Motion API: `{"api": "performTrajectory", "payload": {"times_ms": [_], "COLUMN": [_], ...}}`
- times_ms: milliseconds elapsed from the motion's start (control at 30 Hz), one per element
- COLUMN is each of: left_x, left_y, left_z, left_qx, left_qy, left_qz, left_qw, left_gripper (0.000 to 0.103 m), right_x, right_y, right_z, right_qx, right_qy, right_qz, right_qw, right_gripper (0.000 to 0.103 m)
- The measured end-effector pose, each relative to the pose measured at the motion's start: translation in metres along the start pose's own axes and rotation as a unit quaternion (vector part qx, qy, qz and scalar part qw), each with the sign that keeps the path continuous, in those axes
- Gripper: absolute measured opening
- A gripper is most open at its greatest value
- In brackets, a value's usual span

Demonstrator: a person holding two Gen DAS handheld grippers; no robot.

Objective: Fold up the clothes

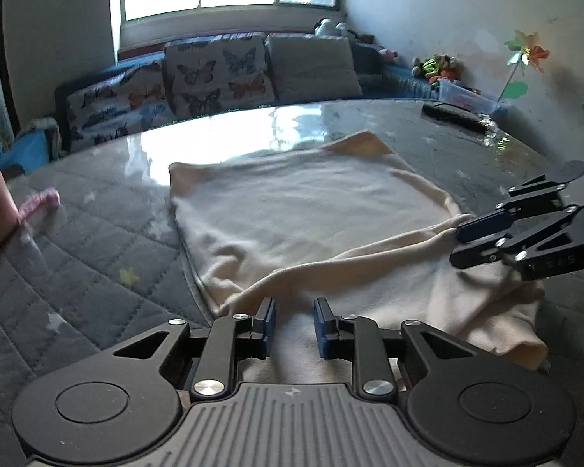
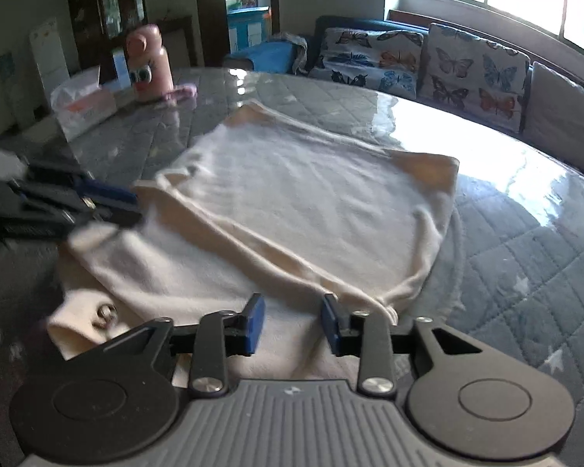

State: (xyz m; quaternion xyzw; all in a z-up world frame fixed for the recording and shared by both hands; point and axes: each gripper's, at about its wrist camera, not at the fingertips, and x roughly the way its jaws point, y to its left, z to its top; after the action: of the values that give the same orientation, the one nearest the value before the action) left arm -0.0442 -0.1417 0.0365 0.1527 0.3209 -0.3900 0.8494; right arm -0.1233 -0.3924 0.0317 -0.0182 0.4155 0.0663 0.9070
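A cream garment (image 1: 307,210) lies spread flat on the grey quilted table (image 1: 97,257), with a long fold ridge running across its near part. My left gripper (image 1: 294,325) hangs over the garment's near edge. Its blue pads stand apart and the cloth shows flat through the gap. My right gripper (image 2: 292,325) is over the opposite near corner (image 2: 385,303), jaws apart and nothing pinched between the pads. From the left wrist view the right gripper (image 1: 457,241) sits at the garment's right edge. The left gripper (image 2: 134,204) is blurred in the right wrist view, at the cloth's left edge.
A pink bottle (image 2: 150,66), a tissue pack (image 2: 85,109) and a small pink cloth (image 1: 43,200) stand at one side of the table. A dark remote (image 1: 453,114) lies at the far right. A sofa with butterfly cushions (image 1: 218,74) runs behind the table.
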Motion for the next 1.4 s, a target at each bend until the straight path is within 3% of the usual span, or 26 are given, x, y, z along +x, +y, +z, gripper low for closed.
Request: {"api": "performTrajectory", "payload": {"times_ms": [167, 333, 600, 633, 700, 800, 1033, 1300, 1400], "left_x": [-0.036, -0.058, -0.045, -0.044, -0.043, -0.043, -0.041, -0.027, -0.025], "left_y": [-0.023, -0.048, -0.084, -0.086, -0.086, -0.082, -0.057, -0.045, -0.042], "left_z": [-0.018, -0.047, -0.064, -0.064, -0.062, -0.055, -0.015, 0.009, 0.012], "left_qx": [0.105, 0.201, 0.258, 0.26, 0.254, 0.234, 0.15, 0.122, 0.119], "left_qy": [-0.02, -0.023, -0.042, -0.044, -0.049, -0.058, -0.07, -0.06, -0.059], "left_qz": [-0.002, -0.01, -0.023, -0.026, -0.03, -0.033, -0.038, -0.044, -0.048], "left_qw": [0.9943, 0.9792, 0.9649, 0.9644, 0.9656, 0.97, 0.9855, 0.9897, 0.99], "left_gripper": [0.027, 0.034, 0.037, 0.036, 0.019, 0.01, 0.009, 0.009, 0.008], "right_x": [-0.01, -0.025, -0.043, -0.047, -0.055, -0.065, -0.066, -0.044, -0.039], "right_y": [0.003, 0.01, 0.03, 0.032, 0.035, 0.04, 0.053, 0.06, 0.061], "right_z": [-0.002, -0.001, -0.01, -0.011, -0.013, -0.017, -0.029, -0.036, -0.036], "right_qx": [-0.009, -0.031, -0.085, -0.091, -0.102, -0.119, -0.173, -0.213, -0.218], "right_qy": [-0.009, -0.015, -0.006, -0.007, -0.011, -0.017, -0.024, -0.038, -0.036], "right_qz": [-0.006, -0.002, 0.011, 0.013, 0.018, 0.031, 0.045, 0.048, 0.022], "right_qw": [1.0, 0.999, 0.996, 0.996, 0.995, 0.992, 0.984, 0.975, 0.975], "right_gripper": [0.035, 0.039, 0.044, 0.046, 0.051, 0.055, 0.066, 0.066, 0.064]}}
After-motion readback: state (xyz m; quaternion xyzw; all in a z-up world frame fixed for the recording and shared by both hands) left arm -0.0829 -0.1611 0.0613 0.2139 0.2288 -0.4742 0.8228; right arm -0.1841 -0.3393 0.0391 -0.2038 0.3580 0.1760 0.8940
